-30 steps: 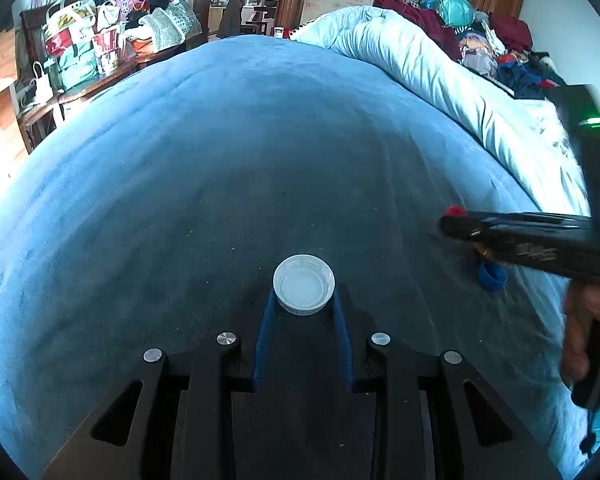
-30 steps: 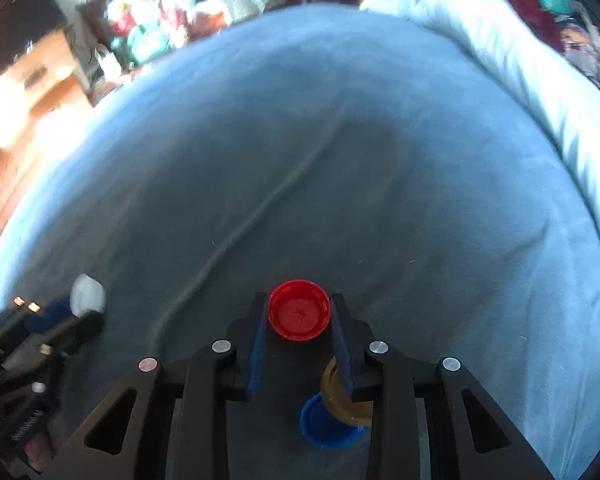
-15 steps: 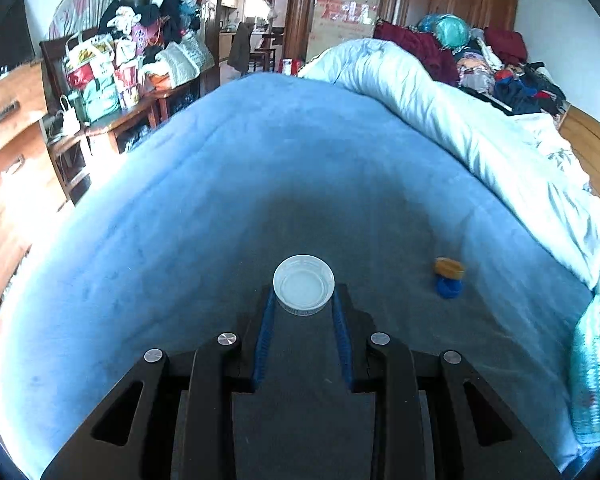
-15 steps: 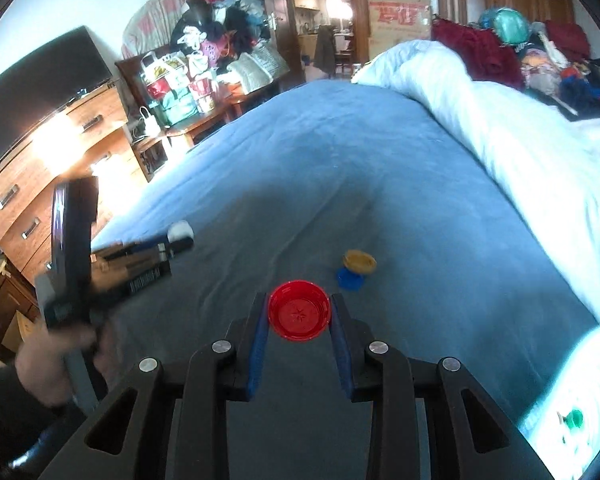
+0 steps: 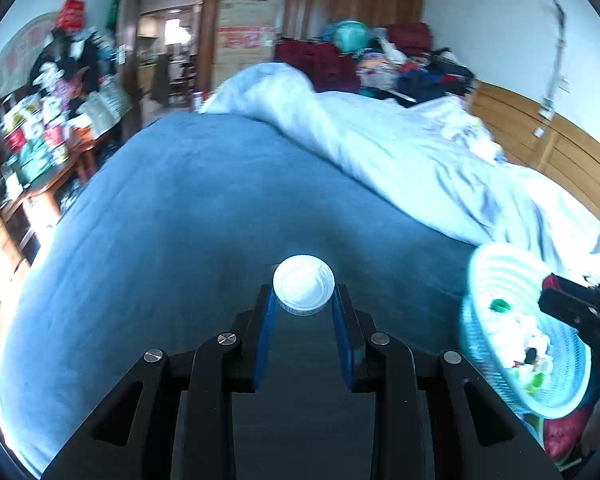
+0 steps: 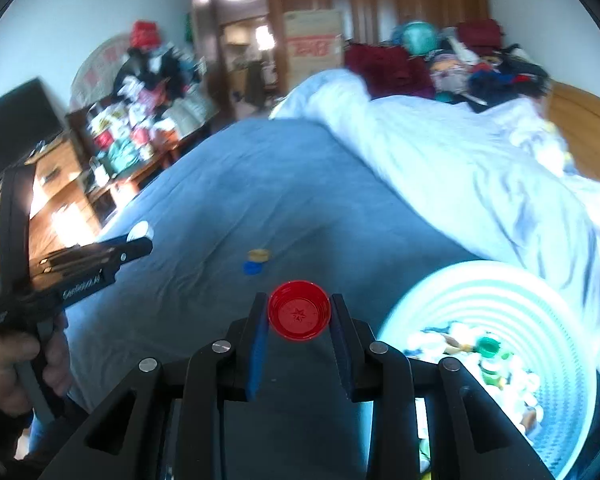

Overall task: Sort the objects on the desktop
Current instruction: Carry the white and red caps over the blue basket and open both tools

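Your left gripper (image 5: 303, 300) is clamped on a white bottle cap (image 5: 303, 285), pinched by its rim between the blue pads, open side toward the camera; your right gripper (image 6: 299, 318) is closed the same way on a red bottle cap (image 6: 299, 309), whose hollow inside shows a moulded star. Take the striped woven basket (image 6: 512, 292) as the landmark: it sits at the near edge of the blue blanket (image 5: 204, 216), just under the rumpled white duvet (image 5: 400, 152), and already holds a heap of caps, a green one (image 6: 487, 346) among them. From the right gripper the basket lies close by, low and to the right, so the red cap looks the nearer one to drop; from the left gripper the basket is well off to the right, with the right tool's dark body already over its rim. I'd judge the left hand should come in behind it (two tools over one opening could knock). Away from the basket, out on the blanket, a yellow cap (image 6: 259, 255) leans on a blue cap (image 6: 252, 268), not yet collected. The basket is blurred and its lower right part is cut off in both views, so I cannot count its contents or see how it sits.
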